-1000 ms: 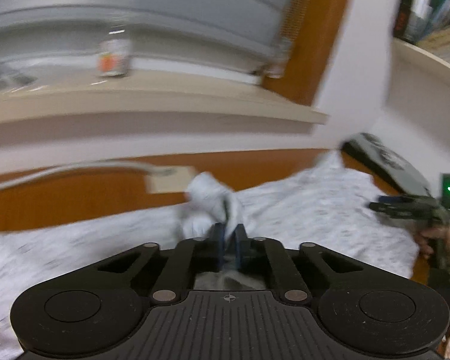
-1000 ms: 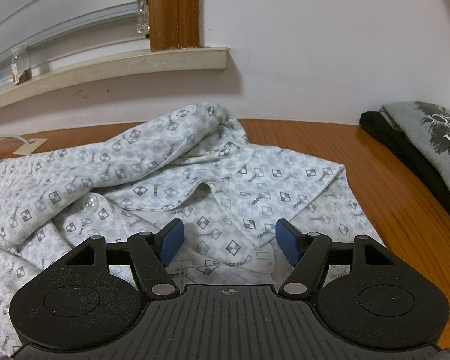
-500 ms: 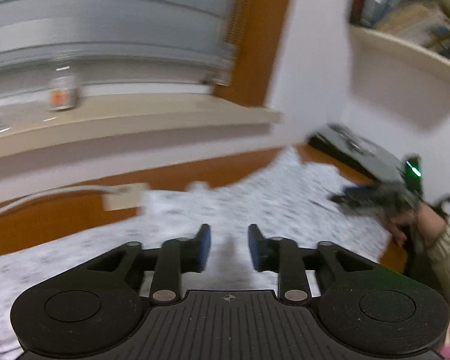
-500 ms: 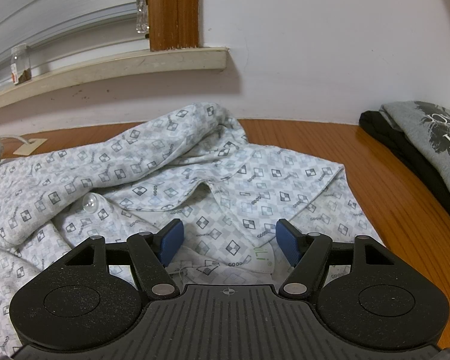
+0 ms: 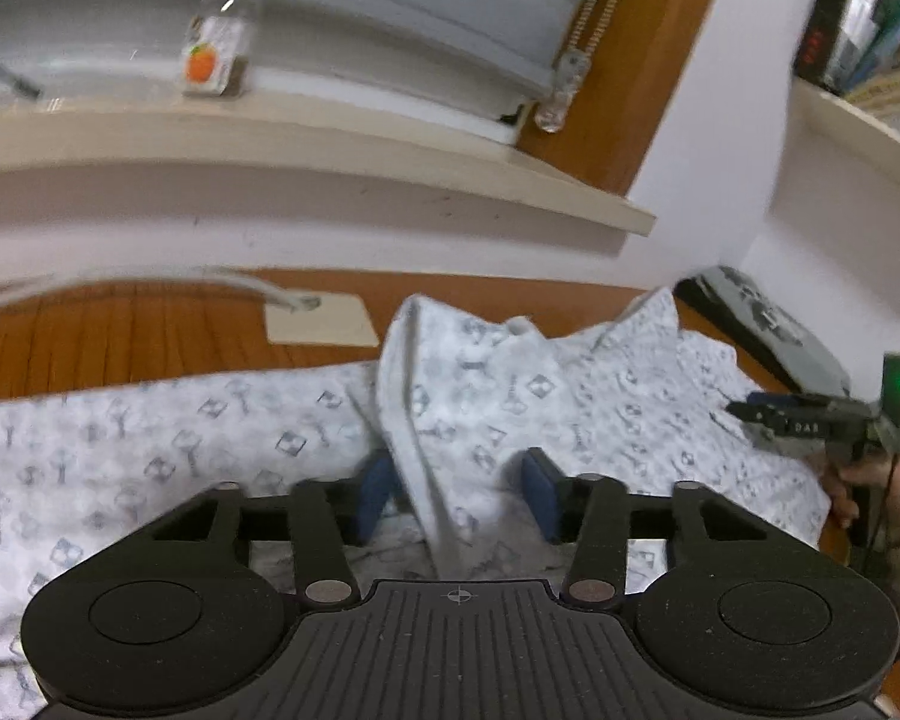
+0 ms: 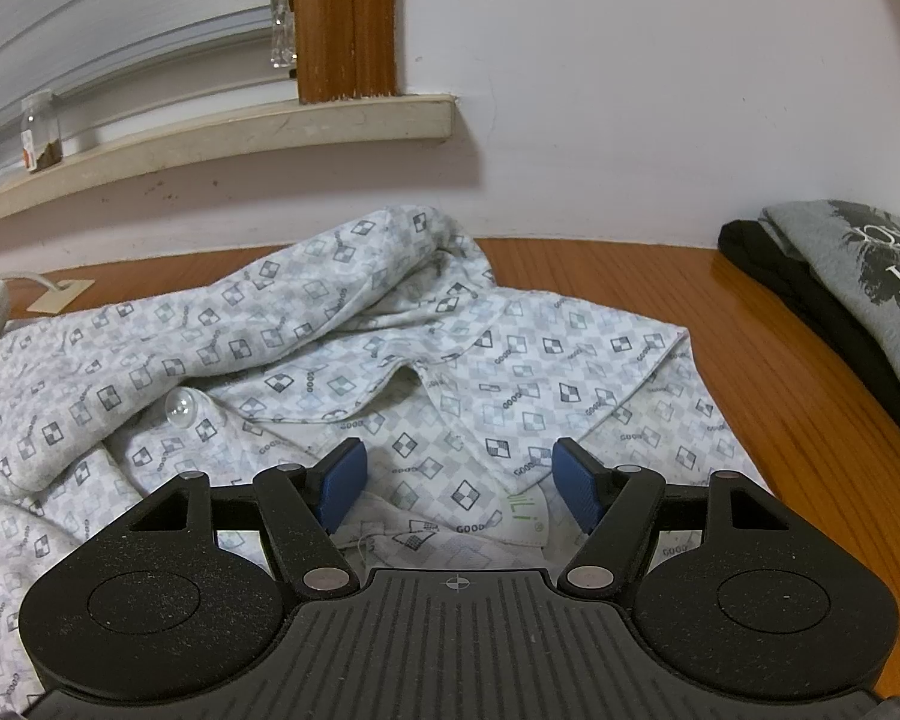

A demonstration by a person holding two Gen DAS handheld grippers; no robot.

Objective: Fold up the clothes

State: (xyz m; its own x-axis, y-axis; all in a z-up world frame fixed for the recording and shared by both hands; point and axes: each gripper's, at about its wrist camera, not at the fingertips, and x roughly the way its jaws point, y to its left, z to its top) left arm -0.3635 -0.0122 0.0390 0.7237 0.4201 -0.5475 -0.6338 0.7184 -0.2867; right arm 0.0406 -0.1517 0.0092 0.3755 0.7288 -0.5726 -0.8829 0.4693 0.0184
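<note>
Both grippers hang spread over the white checked cotton shirt (image 6: pixel 342 348), crumpled on the orange wooden tabletop (image 6: pixel 750 360). My left gripper (image 5: pixel 459 495) straddles a raised fold without pinching it; my right gripper (image 6: pixel 459 483) holds nothing above the collar. I judge we're flattening it; next, I'd pinch that fold.

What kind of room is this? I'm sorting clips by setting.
Probably a home bedroom or study: a patterned shirt spread on a wooden surface, a windowsill under blinds, and a shelf of books.

Shirt (image 6: pixel 390 360) fabric has "GOOD" printed all over; its neck label (image 6: pixel 525 519) reads approx. "iLi".
</note>
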